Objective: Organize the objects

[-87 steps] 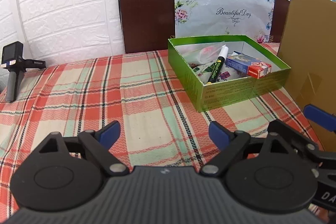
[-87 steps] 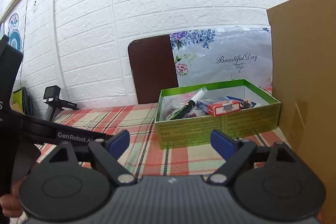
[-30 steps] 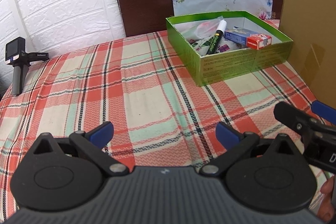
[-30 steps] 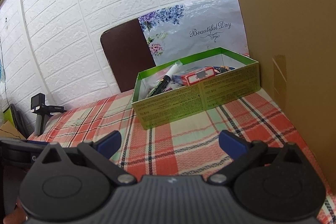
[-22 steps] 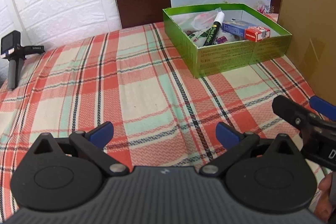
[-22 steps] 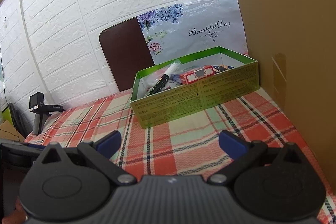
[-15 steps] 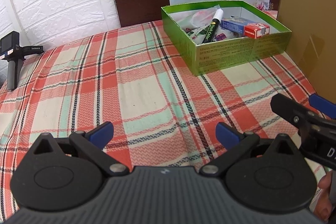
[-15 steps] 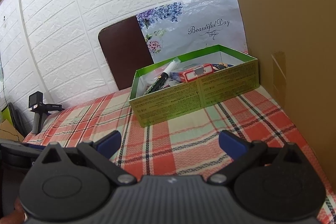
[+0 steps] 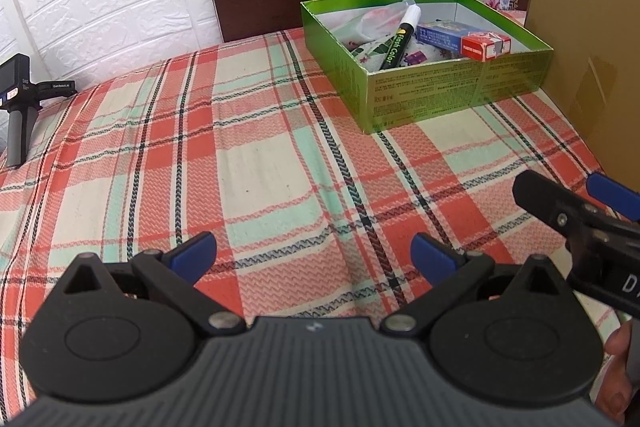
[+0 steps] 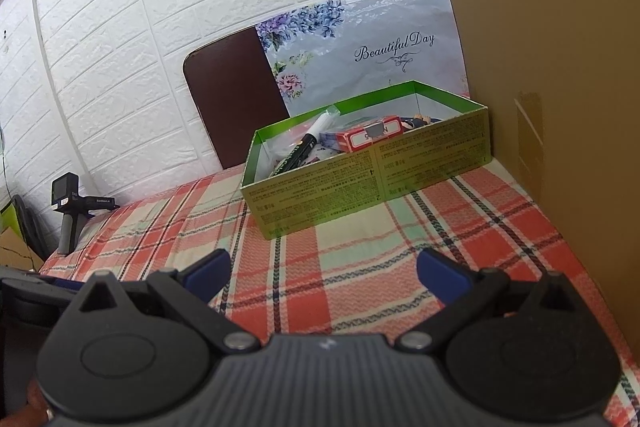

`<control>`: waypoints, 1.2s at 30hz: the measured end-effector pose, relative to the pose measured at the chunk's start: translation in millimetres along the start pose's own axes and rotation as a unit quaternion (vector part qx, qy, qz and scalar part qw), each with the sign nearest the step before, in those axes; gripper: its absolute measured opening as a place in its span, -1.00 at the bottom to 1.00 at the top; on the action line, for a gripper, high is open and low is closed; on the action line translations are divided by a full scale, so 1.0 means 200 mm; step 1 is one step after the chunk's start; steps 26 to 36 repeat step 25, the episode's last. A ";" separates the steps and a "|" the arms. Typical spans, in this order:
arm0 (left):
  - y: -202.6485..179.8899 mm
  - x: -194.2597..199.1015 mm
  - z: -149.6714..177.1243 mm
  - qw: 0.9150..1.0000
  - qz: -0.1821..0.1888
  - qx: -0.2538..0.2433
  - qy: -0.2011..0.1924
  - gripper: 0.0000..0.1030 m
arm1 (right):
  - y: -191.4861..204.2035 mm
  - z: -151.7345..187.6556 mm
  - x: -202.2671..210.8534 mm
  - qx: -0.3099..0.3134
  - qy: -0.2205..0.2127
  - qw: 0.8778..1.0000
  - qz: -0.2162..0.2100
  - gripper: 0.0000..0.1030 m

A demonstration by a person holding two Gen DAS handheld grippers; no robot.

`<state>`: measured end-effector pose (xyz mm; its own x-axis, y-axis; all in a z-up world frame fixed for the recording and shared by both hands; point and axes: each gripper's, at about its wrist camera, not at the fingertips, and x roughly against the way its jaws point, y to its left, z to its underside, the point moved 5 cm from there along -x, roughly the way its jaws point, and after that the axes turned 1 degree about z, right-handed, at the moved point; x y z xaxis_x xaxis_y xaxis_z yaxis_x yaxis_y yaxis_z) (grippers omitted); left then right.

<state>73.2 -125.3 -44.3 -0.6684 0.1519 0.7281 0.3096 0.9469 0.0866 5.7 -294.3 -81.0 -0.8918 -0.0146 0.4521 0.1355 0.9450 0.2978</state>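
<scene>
- My left tool (image 9: pixel 313 251) hovers over the plaid-clothed surface (image 9: pixel 256 155), fingers spread wide, gripping nothing
- My right tool (image 10: pixel 322 269) is spread just as wide and empty, low over the same cloth
- The green box (image 9: pixel 452 89) sits at the far right of the surface, beside the cardboard sheet (image 9: pixel 592 27)
- Inside it lie a black marker (image 9: pixel 396 47) tilted against a plastic bag (image 9: pixel 378 19), and a red-and-blue carton (image 9: pixel 466 41)
- A small camera on a handle (image 9: pixel 18 107) stands at the far left edge
</scene>
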 end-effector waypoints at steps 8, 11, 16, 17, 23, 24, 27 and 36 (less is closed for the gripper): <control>0.00 -0.01 0.01 1.000 0.002 0.006 0.009 1.00 | 0.00 0.01 -0.01 -0.001 0.002 1.000 0.001 0.99; -0.01 -0.02 0.01 1.000 0.002 0.008 0.012 1.00 | 0.00 0.02 -0.01 -0.001 0.002 1.000 0.002 0.99; 0.00 -0.02 0.01 1.000 0.005 0.007 0.011 1.00 | 0.00 0.02 -0.01 -0.001 0.003 1.000 0.002 0.99; -0.01 -0.02 0.01 1.000 0.005 0.004 0.008 1.00 | 0.00 0.02 -0.01 -0.001 0.002 1.000 0.003 0.99; -0.01 -0.02 0.01 1.000 0.007 -0.003 0.004 1.00 | 0.00 0.02 -0.01 -0.002 0.001 1.000 0.004 0.99; -0.01 -0.02 0.01 1.000 0.008 -0.002 0.005 1.00 | 0.00 0.02 -0.01 -0.002 0.002 1.000 0.004 0.99; -0.01 -0.02 0.01 1.000 0.008 -0.001 0.005 1.00 | 0.00 0.02 -0.02 -0.001 0.002 1.000 0.004 0.99; -0.01 -0.02 0.01 1.000 0.008 -0.001 0.005 1.00 | 0.00 0.02 -0.02 -0.001 0.002 1.000 0.004 0.99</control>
